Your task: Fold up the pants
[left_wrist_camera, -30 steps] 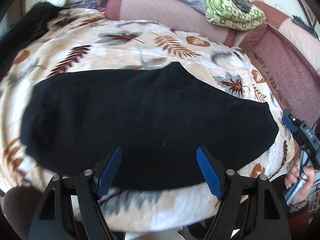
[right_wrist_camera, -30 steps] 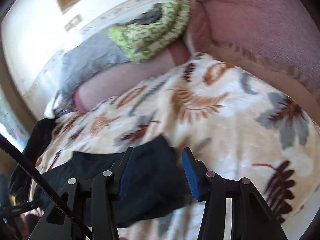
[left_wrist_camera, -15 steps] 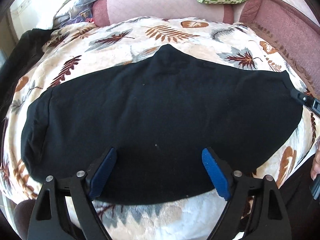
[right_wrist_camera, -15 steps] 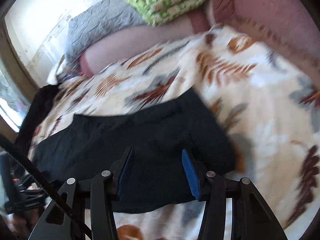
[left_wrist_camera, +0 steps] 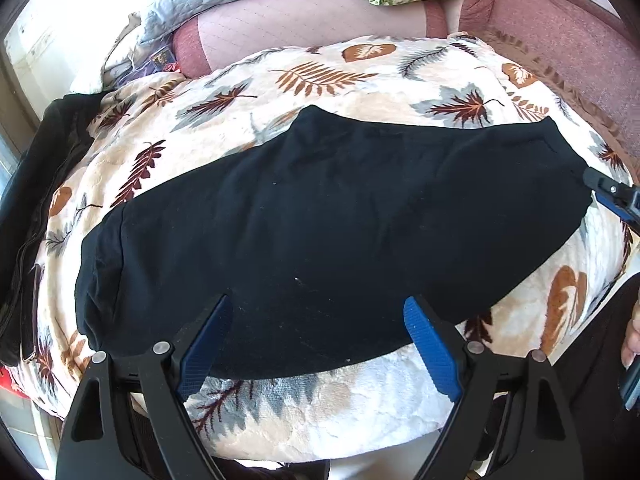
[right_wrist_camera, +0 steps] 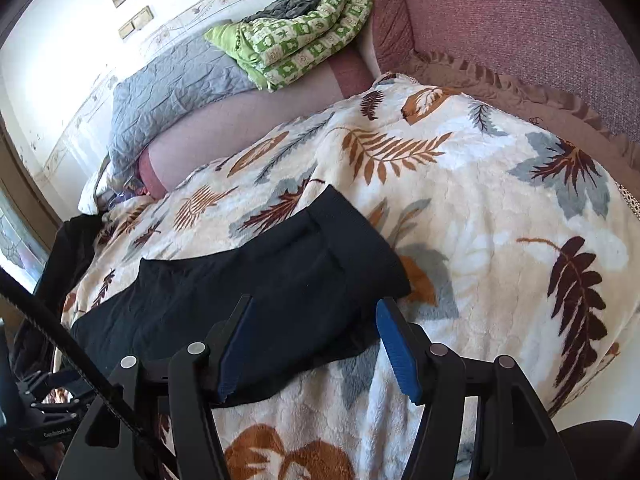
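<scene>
Black pants (left_wrist_camera: 328,232) lie flat across a leaf-print blanket (left_wrist_camera: 320,76), folded lengthwise, one end at the left and one at the right. My left gripper (left_wrist_camera: 316,336) is open and empty, hovering over the pants' near edge. My right gripper (right_wrist_camera: 316,344) is open and empty, its jaws over the near corner of the pants' right end (right_wrist_camera: 288,280). The right gripper's tip (left_wrist_camera: 612,196) also shows at the pants' right end in the left wrist view.
A pink sofa back (right_wrist_camera: 520,20) and arm ring the blanket. A grey quilted cover (right_wrist_camera: 172,88) and a folded green blanket (right_wrist_camera: 300,44) sit on the sofa back. Dark clothing (left_wrist_camera: 36,208) lies at the blanket's left edge.
Both grippers drew back and lifted, so more of the pants shows. The pants lie flatter and more spread. Both grippers stayed open.
</scene>
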`<state>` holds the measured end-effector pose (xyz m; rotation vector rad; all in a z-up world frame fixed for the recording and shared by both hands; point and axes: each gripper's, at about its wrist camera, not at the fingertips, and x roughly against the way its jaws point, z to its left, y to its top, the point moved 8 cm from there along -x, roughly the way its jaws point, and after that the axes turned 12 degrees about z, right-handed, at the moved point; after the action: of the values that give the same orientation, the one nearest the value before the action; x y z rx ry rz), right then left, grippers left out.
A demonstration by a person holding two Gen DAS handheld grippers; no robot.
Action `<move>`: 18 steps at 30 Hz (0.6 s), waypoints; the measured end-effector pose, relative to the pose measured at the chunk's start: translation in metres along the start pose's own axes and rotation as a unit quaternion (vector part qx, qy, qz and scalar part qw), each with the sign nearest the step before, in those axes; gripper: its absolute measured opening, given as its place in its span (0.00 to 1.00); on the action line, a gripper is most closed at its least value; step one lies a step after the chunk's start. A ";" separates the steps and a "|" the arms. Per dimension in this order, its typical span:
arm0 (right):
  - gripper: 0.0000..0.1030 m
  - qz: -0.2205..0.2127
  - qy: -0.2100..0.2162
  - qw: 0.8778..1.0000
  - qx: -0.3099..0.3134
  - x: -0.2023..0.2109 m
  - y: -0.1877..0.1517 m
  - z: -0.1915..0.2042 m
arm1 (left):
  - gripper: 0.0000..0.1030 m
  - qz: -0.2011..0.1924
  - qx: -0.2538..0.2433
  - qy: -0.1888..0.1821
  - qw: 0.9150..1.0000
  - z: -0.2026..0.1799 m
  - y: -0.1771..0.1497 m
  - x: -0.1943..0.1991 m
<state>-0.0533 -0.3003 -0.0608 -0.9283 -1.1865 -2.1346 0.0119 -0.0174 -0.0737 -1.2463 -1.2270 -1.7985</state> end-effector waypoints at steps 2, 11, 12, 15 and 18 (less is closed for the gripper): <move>0.64 0.001 0.000 1.000 0.006 -0.001 -0.003 0.003 | 0.84 -0.001 -0.002 0.004 1.000 0.000 0.000 0.001; 0.64 0.012 0.005 1.000 0.011 -0.002 -0.015 0.008 | 0.84 0.009 -0.003 0.000 1.000 -0.001 -0.001 0.000; 0.64 0.013 0.006 1.000 0.010 -0.002 -0.016 0.008 | 0.84 0.010 -0.004 0.001 1.000 -0.002 -0.001 0.000; 0.64 0.019 0.010 1.000 0.011 -0.003 -0.020 0.009 | 0.84 0.012 -0.009 0.004 1.000 -0.003 -0.001 -0.001; 0.64 0.023 0.019 0.999 0.015 -0.004 -0.025 0.013 | 0.84 0.014 -0.010 0.005 1.000 -0.004 0.000 -0.002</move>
<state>-0.0644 -0.2768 -0.0715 -0.8896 -1.1637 -2.0830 0.0112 -0.0207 -0.0765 -1.2590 -1.1817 -1.7990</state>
